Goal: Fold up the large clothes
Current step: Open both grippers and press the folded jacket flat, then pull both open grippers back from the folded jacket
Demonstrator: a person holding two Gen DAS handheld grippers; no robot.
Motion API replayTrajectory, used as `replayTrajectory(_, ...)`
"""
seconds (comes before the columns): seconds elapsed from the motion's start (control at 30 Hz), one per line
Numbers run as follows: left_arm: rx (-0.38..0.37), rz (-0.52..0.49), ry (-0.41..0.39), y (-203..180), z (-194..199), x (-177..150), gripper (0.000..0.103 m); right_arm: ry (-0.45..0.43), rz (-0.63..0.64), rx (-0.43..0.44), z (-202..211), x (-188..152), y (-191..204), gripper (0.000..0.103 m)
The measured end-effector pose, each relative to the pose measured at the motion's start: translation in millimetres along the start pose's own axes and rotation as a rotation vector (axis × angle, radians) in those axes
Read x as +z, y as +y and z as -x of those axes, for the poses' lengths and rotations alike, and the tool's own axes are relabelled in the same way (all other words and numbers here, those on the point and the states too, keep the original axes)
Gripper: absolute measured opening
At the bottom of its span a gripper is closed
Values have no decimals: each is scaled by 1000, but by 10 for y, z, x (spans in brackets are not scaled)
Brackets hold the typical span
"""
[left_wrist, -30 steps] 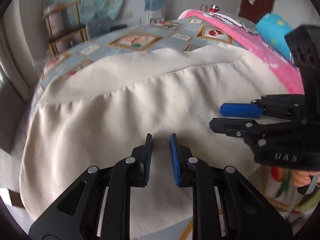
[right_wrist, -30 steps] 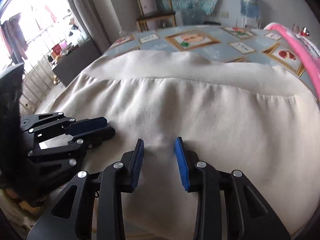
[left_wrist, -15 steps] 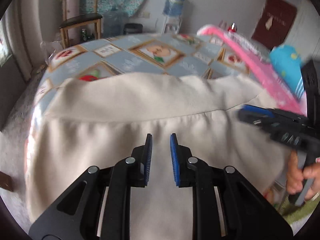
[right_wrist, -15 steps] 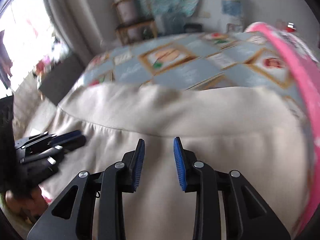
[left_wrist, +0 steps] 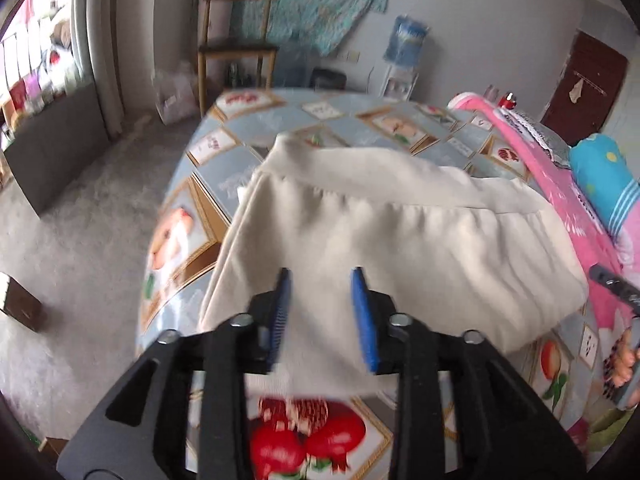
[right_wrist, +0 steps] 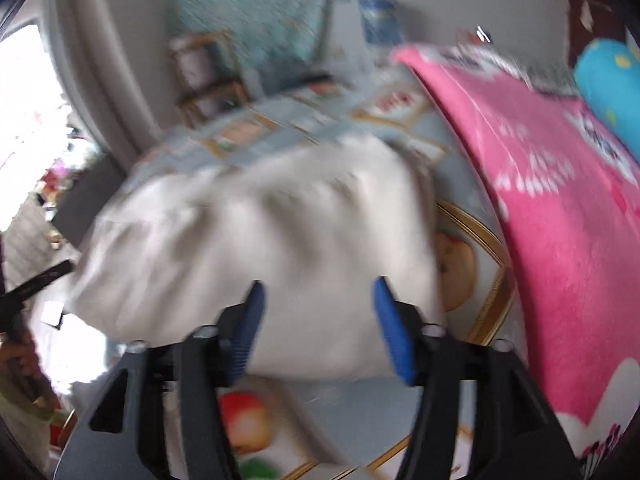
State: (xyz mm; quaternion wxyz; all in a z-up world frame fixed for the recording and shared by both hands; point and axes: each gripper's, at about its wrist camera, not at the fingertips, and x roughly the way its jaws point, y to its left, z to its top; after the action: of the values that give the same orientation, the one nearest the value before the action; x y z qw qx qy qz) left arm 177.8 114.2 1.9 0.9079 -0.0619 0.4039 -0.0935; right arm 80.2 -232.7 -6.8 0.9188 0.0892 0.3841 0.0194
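A cream garment (left_wrist: 400, 248) lies folded in a compact rectangle on the bed, its gathered waistband at the far side. It also shows, blurred, in the right wrist view (right_wrist: 260, 248). My left gripper (left_wrist: 320, 316) is open and empty, held above the garment's near edge. My right gripper (right_wrist: 320, 328) is open wide and empty, above the near edge too. The tip of the right gripper (left_wrist: 616, 284) shows at the right edge of the left wrist view. The left gripper (right_wrist: 36, 284) shows at the left edge of the right wrist view.
The bed has a blue-grey cover with framed fruit pictures (left_wrist: 312, 440). A pink blanket (right_wrist: 560, 220) and a blue pillow (left_wrist: 604, 176) lie on the right. A wooden chair (left_wrist: 236, 52) and a water dispenser (left_wrist: 404, 52) stand by the far wall.
Both grippers have pulled back and risen from the garment, and both have opened wider. The garment now looks smaller, with bedcover showing all around it.
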Motion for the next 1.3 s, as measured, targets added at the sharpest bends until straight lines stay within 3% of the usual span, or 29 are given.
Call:
replayTrajectory(0.07, 7, -8, 24, -39, -56, -111, 53, 24, 42, 11, -100, -93, 169, 76)
replayTrajectory(0.1, 47, -28, 69, -60, -178, -203, 53, 52, 58, -3, -210, -151, 212, 77)
replayTrajectory(0.17, 76, -37, 77, -74, -267, -280, 54, 142, 47, -66, -507, -256, 227, 77)
replayTrajectory(0.27, 116, -73, 13, -175, -37, -234, 54, 84, 43, -54, -286, -179, 356, 77)
replayTrajectory(0.33, 105, -96, -29, -254, 80, -205, 57, 8, 81, -33, -87, -102, 561, 77)
replayTrajectory(0.4, 86, -129, -40, -396, 93, -194, 62, -13, 113, -6, -106, -59, 742, 77)
replayTrajectory(0.47, 75, -158, -2, -533, -45, -230, 64, 26, 121, 13, -332, -104, 866, 77)
replayTrajectory(0.57, 105, -144, 66, -612, -350, -347, 67, 146, 102, -35, -714, -275, 868, 77)
replayTrajectory(0.7, 86, -123, 37, -633, -161, -349, 68, 80, 84, -2, -259, -225, 882, 77)
replayTrajectory(0.73, 79, -127, 28, -639, -95, -353, 72, 58, 86, 0, -181, -218, 894, 78)
replayTrajectory(0.8, 67, -154, 5, -680, 105, -373, 81, 12, 76, 3, 84, -259, 886, 82)
replayTrajectory(0.9, 26, -160, -15, -765, 403, -449, 86, -21, 41, 11, 334, -394, 831, 92)
replayTrajectory(0.97, 21, -160, -38, -827, 595, -511, 94, -22, 20, -25, 448, -507, 796, 93)
replayTrajectory(1.1, 69, -176, -88, -1014, 874, -609, 95, -39, 16, -109, 719, -655, 765, 94)
replayTrajectory(1.2, 133, -180, -81, -1160, 974, -636, 95, -56, -4, -128, 862, -673, 719, 96)
replayTrajectory(1.3, 134, -143, -62, -1190, 1015, -619, 95, -70, -16, -199, 957, -696, 730, 97)
